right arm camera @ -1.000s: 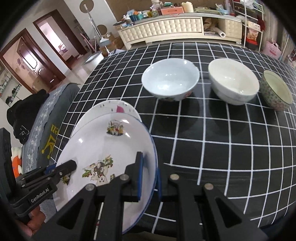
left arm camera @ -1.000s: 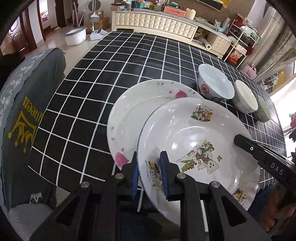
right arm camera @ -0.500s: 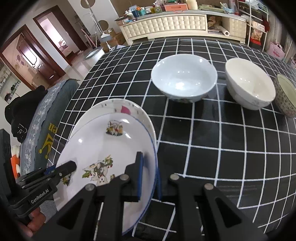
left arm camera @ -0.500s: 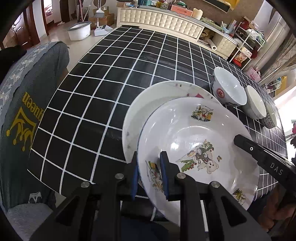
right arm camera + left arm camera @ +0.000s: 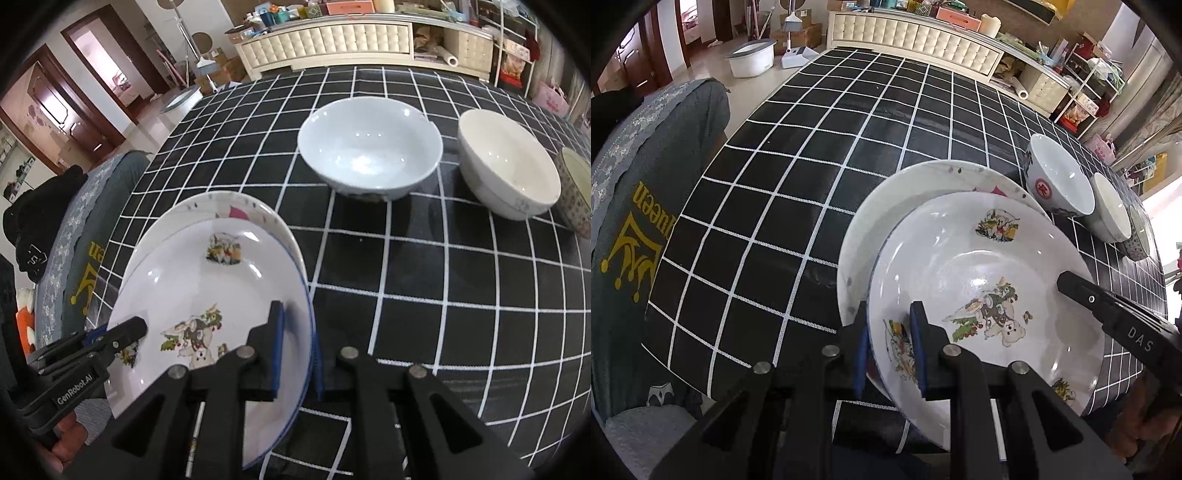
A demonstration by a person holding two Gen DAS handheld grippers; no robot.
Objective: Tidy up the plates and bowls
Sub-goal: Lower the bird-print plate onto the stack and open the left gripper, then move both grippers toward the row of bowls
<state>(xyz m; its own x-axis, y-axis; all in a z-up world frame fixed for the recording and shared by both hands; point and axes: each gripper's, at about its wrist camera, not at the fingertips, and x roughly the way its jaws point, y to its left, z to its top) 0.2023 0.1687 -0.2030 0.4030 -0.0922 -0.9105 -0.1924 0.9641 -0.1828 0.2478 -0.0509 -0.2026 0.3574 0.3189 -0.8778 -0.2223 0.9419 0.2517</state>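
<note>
A white plate with cartoon animal prints (image 5: 979,280) hangs tilted just above the black checked table (image 5: 831,147). My left gripper (image 5: 891,314) is shut on its near left rim. My right gripper (image 5: 297,325) is shut on the opposite rim, and its tip (image 5: 1071,284) shows in the left wrist view. Right under the held plate lies a white plate with pink flowers (image 5: 905,192), mostly covered by it. Whether the two plates touch I cannot tell. Beyond them stand a pale blue bowl (image 5: 369,147), a cream bowl (image 5: 506,162) and a small patterned bowl (image 5: 576,184).
A chair draped in grey cloth with gold lettering (image 5: 646,221) stands at the table's left edge. A hand (image 5: 62,443) holds the left gripper (image 5: 133,326) at the near edge. A padded cream cabinet (image 5: 332,40) runs along the far wall.
Both grippers have carried the cartoon plate a little further over the flowered plate and slightly down. The grips are unchanged and the bowls have not moved.
</note>
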